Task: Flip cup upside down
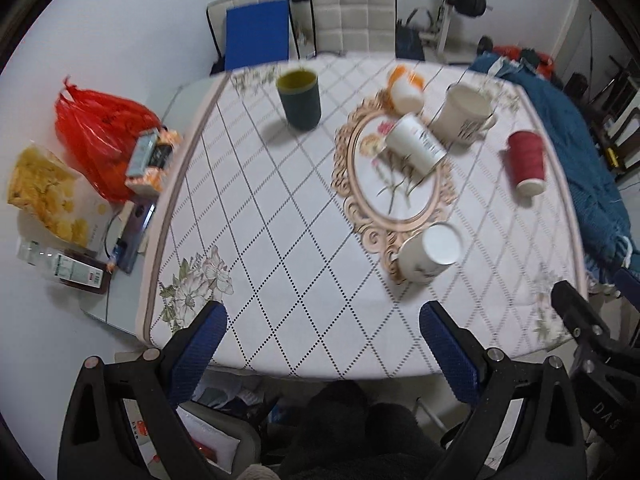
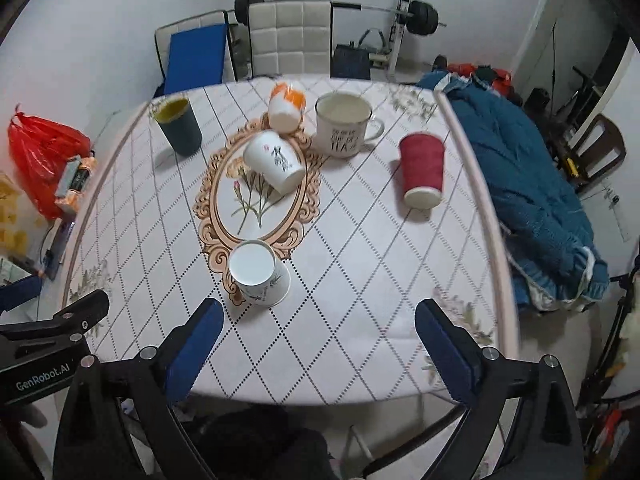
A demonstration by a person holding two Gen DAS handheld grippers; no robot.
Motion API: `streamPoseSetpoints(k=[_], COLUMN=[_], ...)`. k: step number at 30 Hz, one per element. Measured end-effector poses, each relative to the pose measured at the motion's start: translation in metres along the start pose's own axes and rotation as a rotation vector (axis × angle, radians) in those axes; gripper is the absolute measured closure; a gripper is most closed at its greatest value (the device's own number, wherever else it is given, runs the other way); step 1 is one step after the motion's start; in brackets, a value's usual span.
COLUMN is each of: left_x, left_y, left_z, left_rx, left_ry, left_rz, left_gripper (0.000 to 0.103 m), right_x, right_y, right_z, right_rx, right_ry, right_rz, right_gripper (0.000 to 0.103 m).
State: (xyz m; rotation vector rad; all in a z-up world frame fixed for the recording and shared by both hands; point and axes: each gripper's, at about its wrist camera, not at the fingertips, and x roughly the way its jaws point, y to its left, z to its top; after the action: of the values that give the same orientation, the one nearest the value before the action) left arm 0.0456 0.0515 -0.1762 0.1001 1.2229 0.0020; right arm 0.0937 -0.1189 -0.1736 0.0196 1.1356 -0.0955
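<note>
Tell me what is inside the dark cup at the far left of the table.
The dark cup stands upright with its mouth open; its inner wall shows yellow-green. No object is visible in the part that shows, but the near wall hides the bottom, so contents there cannot be ruled out.

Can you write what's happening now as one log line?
left gripper: open, empty | right gripper: open, empty | dark cup: upright | red cup: upside down

Reads "GenRobot.AI" on the left tool [image 2: 40,376] body; "DAS" on the right tool [image 1: 604,416] body. Mug [image 2: 342,128] lettering too blurred.
</note>
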Motion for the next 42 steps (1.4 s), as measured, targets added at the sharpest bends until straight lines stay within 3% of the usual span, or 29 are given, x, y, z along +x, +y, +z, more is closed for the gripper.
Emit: streamPoseSetpoints(k=[8,22,31,42], left_x=[-0.080,-0.159,-0.175,-0.180], left_y=[0.000,0.006,0.004,0.004], left_z=[-0.021,-0.048,-0.054,-0.057], left_rx=[-0.013,-0.041,-0.053,-0.068], left_ry=[-0.119,-0.210,-0.228,-0.262], left_rz=[-0.025,-0.041,-0.051,-0.022], left_gripper=[0.004,0.004,0.004,0.000], right_x=[-0.088,-0.207,-0.234,-0.234], right_y=[-0.012,-0.029,-0.030,-0.034], right_z=[-0.010,-0.033,-0.034,-0.035], right_rx=[-0.004,-0.002,-0.014,-0.010], right_ry=[-0.103,-0.224,-0.254,-0.243], right_rz=[0.019,0.011,0.011,0.038], right_gripper=[0.004,0.004,0.004,0.001])
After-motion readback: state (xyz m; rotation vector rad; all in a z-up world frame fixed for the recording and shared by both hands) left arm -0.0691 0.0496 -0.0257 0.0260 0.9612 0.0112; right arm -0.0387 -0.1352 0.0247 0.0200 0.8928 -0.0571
